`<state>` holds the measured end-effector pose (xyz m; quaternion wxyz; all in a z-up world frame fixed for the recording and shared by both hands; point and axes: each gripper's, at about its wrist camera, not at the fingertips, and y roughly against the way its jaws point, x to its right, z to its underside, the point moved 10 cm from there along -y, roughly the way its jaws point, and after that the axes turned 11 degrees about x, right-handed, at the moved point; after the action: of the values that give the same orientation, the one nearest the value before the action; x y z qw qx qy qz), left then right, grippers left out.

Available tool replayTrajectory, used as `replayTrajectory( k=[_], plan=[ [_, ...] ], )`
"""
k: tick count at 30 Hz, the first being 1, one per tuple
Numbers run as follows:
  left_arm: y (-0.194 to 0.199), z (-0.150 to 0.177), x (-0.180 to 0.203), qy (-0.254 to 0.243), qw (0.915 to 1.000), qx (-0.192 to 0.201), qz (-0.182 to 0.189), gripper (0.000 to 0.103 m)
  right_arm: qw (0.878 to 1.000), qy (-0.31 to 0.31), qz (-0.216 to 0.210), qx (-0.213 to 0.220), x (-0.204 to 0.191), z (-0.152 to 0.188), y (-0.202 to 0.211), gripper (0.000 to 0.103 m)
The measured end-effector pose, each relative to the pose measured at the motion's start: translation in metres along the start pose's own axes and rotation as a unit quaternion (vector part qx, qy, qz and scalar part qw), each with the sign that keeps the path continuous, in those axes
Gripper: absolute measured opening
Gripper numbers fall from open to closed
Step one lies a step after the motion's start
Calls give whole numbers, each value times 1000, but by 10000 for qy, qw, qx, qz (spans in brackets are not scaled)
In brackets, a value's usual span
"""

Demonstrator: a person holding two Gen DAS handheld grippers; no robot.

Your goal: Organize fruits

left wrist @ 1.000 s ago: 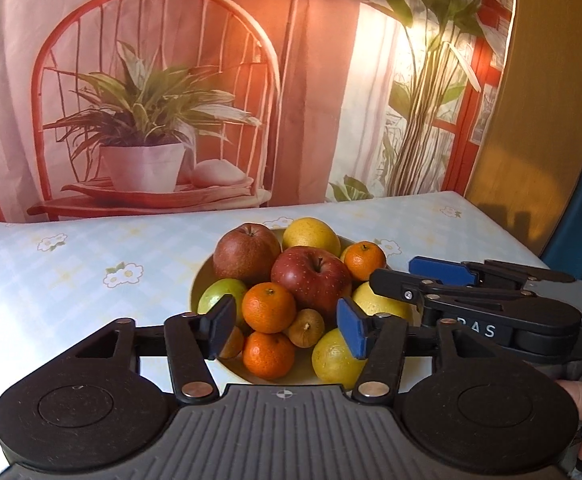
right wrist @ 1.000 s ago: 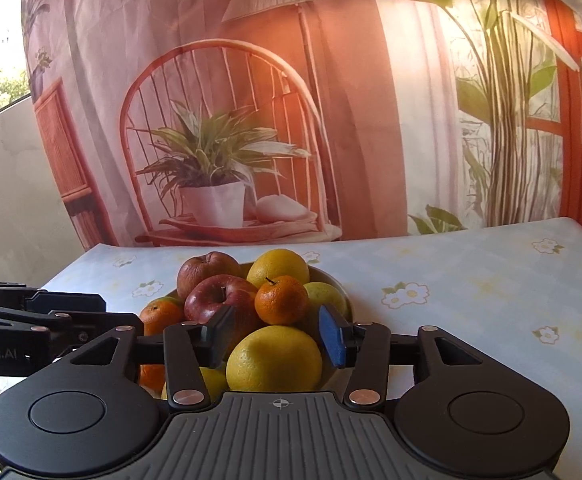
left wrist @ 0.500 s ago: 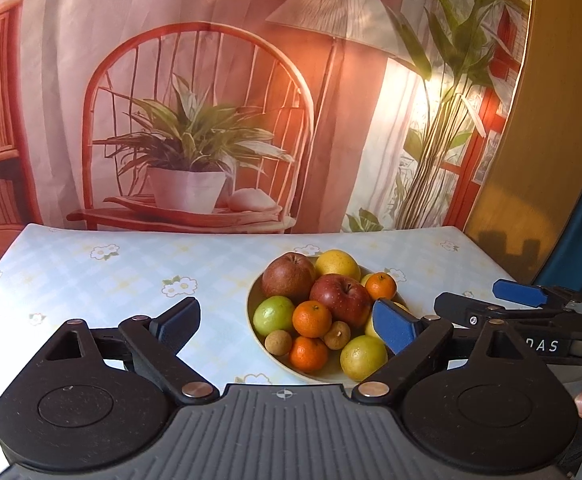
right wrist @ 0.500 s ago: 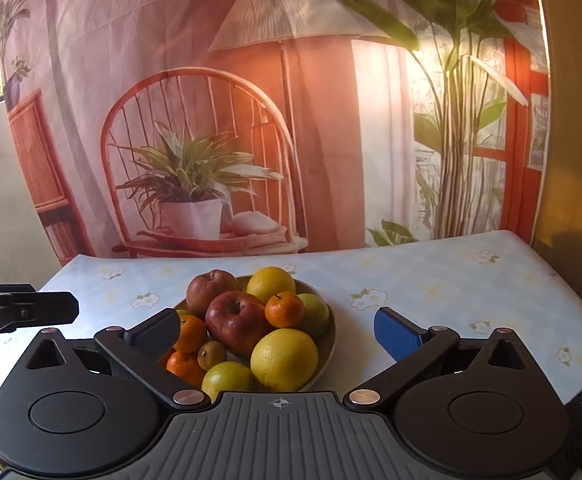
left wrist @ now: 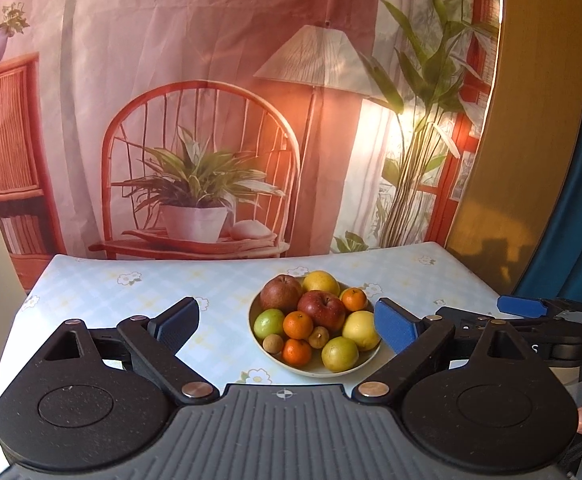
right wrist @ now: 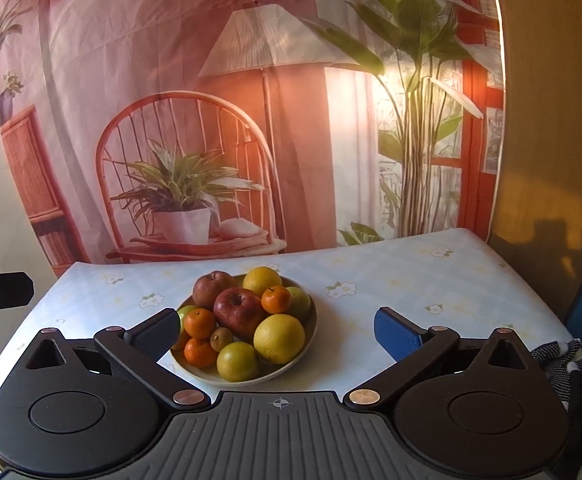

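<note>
Both black two-finger grippers, left gripper (left wrist: 287,326) and right gripper (right wrist: 277,330), spread wide, empty. Best kept clear of the heaped pale round fruit plate (right wrist: 291,368) at lower centre.

Very little can be read. In the left wrist view, the side of the right hand-held gripper (left wrist: 521,307) carries a single white letter "S" (the rest of the word is hidden behind the left one's linkage). Each camera's own hand-held gripper body shows a small white crosshair mark at the middle of its ribbed front edge, with no lettering beside it. The flowered cloth on the worktop (right wrist: 431,280) and the printed backdrop (right wrist: 151,60) bear no readable words.
</note>
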<state>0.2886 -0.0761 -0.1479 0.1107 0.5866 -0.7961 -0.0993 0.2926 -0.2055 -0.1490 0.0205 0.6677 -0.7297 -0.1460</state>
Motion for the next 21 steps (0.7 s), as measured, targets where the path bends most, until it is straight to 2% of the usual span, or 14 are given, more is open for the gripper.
replayTrajectory(
  k=[5, 8, 14, 21],
  plan=[
    [17, -8, 8, -74, 9999, 142, -7, 96, 10000, -38, 0, 4, 0, -8, 17, 103],
    [25, -13, 12, -165, 9995, 230, -103, 96, 9999, 32, -8, 136, -3, -16, 29, 102],
    [41, -18, 17, -117, 9992, 384, -34, 96, 9994, 40, -114, 318, -3, -28, 48, 103],
    [51, -19, 9, -35, 9987, 452, -241, 96, 9990, 122, -130, 416, -6, -36, 60, 102]
  ],
)
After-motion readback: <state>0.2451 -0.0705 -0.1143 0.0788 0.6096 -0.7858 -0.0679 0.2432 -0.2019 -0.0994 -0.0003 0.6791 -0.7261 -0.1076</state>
